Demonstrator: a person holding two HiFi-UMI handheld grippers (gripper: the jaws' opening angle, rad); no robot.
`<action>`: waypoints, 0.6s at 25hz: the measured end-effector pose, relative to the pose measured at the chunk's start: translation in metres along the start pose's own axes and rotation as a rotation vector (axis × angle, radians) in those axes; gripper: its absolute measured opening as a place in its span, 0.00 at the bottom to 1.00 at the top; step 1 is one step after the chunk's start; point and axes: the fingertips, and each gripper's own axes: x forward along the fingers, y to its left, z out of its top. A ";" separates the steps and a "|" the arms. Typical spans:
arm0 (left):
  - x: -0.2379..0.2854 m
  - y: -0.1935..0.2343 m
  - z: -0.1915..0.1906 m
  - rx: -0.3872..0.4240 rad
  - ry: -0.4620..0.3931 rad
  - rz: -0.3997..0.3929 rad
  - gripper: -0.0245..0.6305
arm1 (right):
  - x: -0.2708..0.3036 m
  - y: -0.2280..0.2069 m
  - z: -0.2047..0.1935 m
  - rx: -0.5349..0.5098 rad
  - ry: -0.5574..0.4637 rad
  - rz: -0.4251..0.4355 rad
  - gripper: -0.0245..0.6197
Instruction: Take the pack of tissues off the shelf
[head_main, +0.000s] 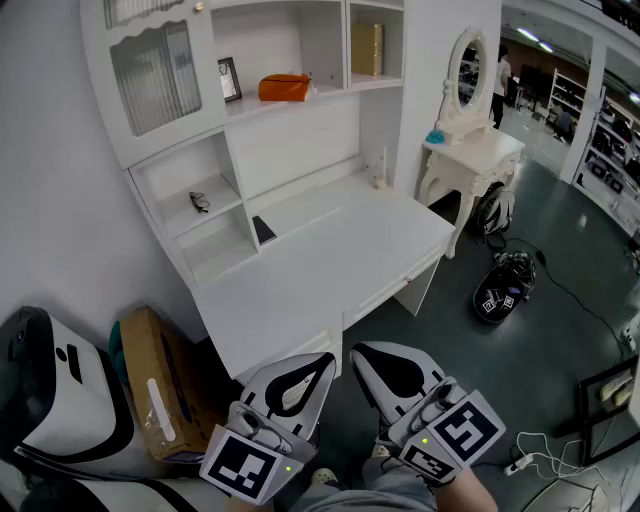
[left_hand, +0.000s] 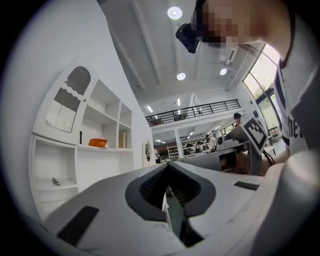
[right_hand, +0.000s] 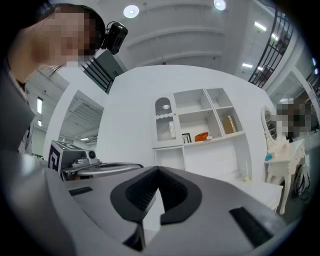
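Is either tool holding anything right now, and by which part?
Nothing held: left tool and right tool are shut, empty; the tissue pack sits on the shelf.

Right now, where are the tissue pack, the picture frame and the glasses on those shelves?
tissue pack (head_main: 284, 88), head view, middle of its orange side.
picture frame (head_main: 229, 79), head view, centre of the frame.
glasses (head_main: 199, 202), head view, middle of the pair.
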 end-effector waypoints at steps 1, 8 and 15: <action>0.000 -0.001 0.000 -0.003 -0.003 -0.001 0.07 | -0.002 0.001 -0.001 0.001 0.003 0.000 0.05; 0.008 -0.008 0.004 -0.008 -0.009 0.002 0.07 | -0.009 -0.006 0.003 -0.005 0.001 -0.001 0.05; 0.029 -0.009 0.009 -0.005 -0.013 0.021 0.07 | -0.010 -0.025 0.007 -0.011 -0.002 0.017 0.05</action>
